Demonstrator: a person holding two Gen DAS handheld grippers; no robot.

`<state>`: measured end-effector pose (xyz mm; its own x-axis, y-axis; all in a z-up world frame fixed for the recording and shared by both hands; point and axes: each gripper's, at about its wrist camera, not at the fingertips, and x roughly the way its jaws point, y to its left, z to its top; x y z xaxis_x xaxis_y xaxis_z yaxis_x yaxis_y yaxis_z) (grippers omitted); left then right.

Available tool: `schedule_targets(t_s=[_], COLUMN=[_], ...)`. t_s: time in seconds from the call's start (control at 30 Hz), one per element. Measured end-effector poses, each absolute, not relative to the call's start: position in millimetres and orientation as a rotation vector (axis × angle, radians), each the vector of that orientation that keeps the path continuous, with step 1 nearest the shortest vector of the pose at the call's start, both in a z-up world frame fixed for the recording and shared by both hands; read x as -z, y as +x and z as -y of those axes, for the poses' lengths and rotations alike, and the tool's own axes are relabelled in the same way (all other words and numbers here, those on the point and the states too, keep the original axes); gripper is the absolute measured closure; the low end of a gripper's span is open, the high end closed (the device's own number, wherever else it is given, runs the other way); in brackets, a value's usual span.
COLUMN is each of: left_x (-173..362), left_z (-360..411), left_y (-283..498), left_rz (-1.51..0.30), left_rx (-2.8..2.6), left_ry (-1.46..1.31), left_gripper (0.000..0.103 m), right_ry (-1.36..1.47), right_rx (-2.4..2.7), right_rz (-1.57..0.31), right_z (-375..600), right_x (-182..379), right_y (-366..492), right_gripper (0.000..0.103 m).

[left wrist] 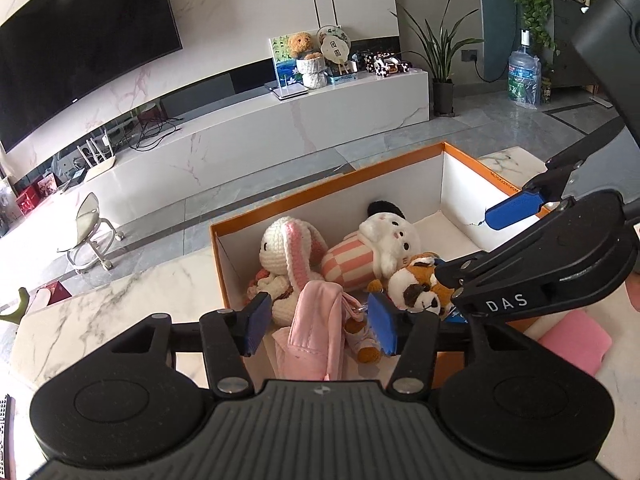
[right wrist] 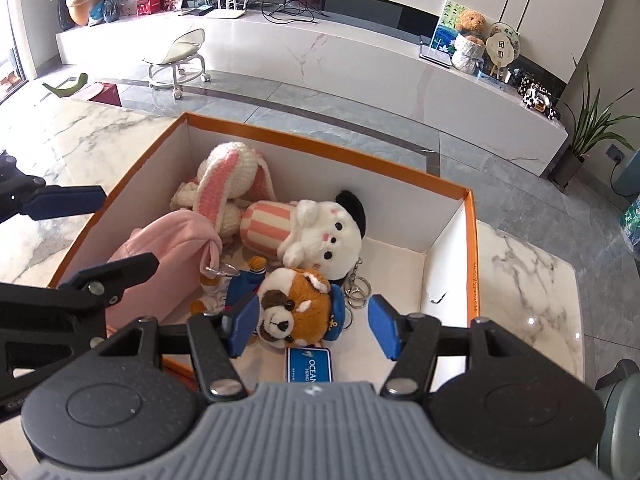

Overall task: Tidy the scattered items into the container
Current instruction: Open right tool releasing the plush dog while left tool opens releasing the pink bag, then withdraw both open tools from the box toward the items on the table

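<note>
Four soft toys lie inside the orange box (right wrist: 466, 248); both hand-held grippers, left (left wrist: 316, 326) and right (right wrist: 314, 326), hover spread and empty above it, while a pink item (left wrist: 576, 342) stays on the counter (left wrist: 100, 312), nearer the right one.

A home living room: a large wall-mounted television (left wrist: 80, 48) hangs above a long marble media console (left wrist: 280, 120) carrying a teddy bear (left wrist: 302, 45), a router (right wrist: 230, 2) and cables, with potted plants (left wrist: 440, 60), a water jug (left wrist: 524, 76) and a small rolling stool (right wrist: 176, 62) on grey floor tiles.
</note>
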<state>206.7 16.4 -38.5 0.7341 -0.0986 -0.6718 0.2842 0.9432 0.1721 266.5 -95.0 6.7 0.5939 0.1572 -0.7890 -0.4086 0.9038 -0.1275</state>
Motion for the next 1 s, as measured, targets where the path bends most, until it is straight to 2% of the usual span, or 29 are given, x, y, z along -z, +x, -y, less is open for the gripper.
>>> schedule_targets(t_s=[0.53, 1.0], left_x=[3, -14], left_z=[-9, -16], left_y=[143, 71], left_rz=[-0.654, -0.567], left_rx=[0.217, 0.209], left_ry=[0.246, 0.180], left_gripper=[0.039, 0.039], right_ry=[-0.270, -0.149], right_rx=[-0.327, -0.295], right_rz=[-0.718, -0.571], right_z=[113, 132], right_x=[-53, -66], right_y=[185, 94], right_gripper=[0.040, 0.037])
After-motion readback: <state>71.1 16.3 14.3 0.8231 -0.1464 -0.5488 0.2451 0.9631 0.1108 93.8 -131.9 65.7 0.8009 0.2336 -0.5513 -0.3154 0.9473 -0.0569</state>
